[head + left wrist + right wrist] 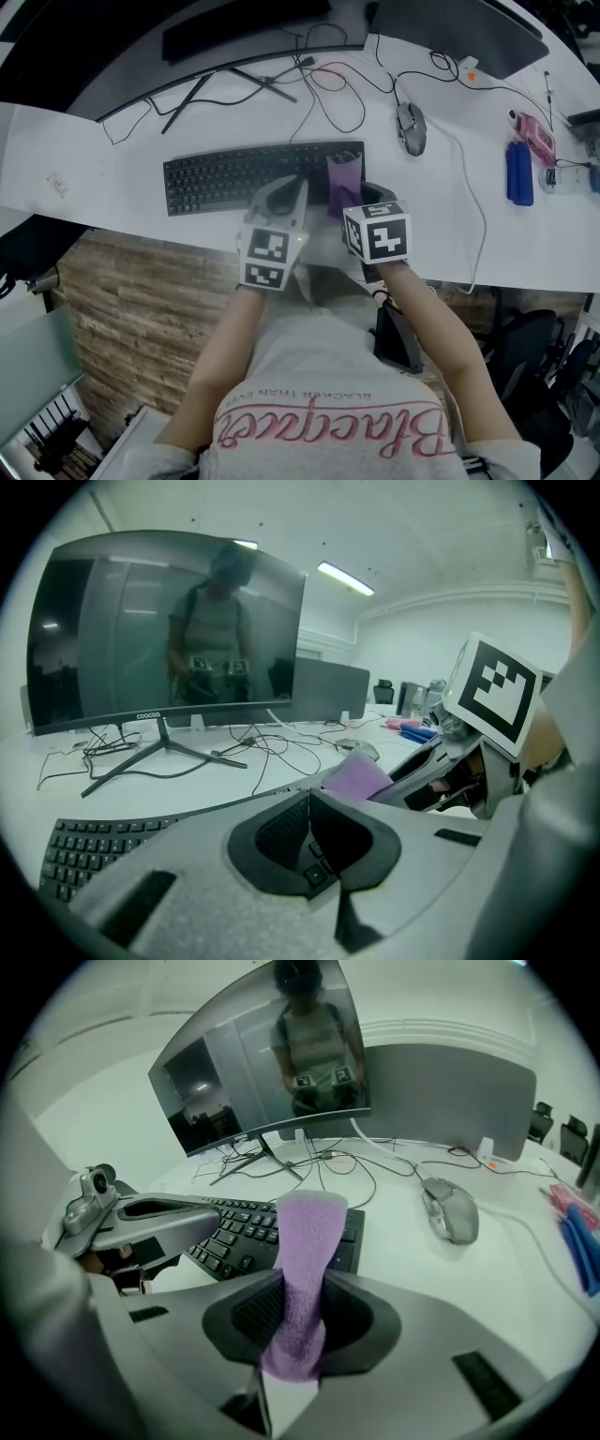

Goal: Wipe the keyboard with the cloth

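A black keyboard (225, 176) lies on the white desk (112, 141). My right gripper (302, 1283) is shut on a folded purple cloth (305, 1251), which sticks up and forward over the keyboard's (234, 1227) right end. In the head view the purple cloth (344, 178) rests over the keyboard's right end. My left gripper (309, 832) hangs beside it over the keyboard (94, 841), jaws pressed together with nothing between them. The purple cloth (358, 777) shows just right of the left gripper.
A grey mouse (411, 127) lies right of the keyboard, with cables (319, 84) trailing behind. A curved monitor (159, 630) on a stand fills the back. Blue and pink items (521, 159) sit at the desk's far right. The desk's front edge runs just under my grippers.
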A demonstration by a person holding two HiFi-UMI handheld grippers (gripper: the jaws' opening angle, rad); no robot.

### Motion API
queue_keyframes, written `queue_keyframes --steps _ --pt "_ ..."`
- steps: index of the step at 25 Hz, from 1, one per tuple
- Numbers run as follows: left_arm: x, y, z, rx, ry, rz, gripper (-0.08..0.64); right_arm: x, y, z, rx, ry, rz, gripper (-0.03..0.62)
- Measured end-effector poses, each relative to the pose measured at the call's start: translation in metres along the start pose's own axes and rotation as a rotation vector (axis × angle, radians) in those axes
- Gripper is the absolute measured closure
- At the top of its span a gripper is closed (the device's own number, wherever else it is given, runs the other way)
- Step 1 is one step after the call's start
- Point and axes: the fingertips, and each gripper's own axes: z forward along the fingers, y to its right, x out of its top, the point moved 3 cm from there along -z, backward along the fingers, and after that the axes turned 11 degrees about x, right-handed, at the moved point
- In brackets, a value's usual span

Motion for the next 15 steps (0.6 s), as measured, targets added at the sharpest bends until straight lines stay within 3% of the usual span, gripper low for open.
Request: queue_keyframes --steps 15 --pt "0.013 0.009 -0.001 -0.022 0.017 0.043 0.555 -0.009 0.044 -0.032 -0.159 0.002 0.017 0.505"
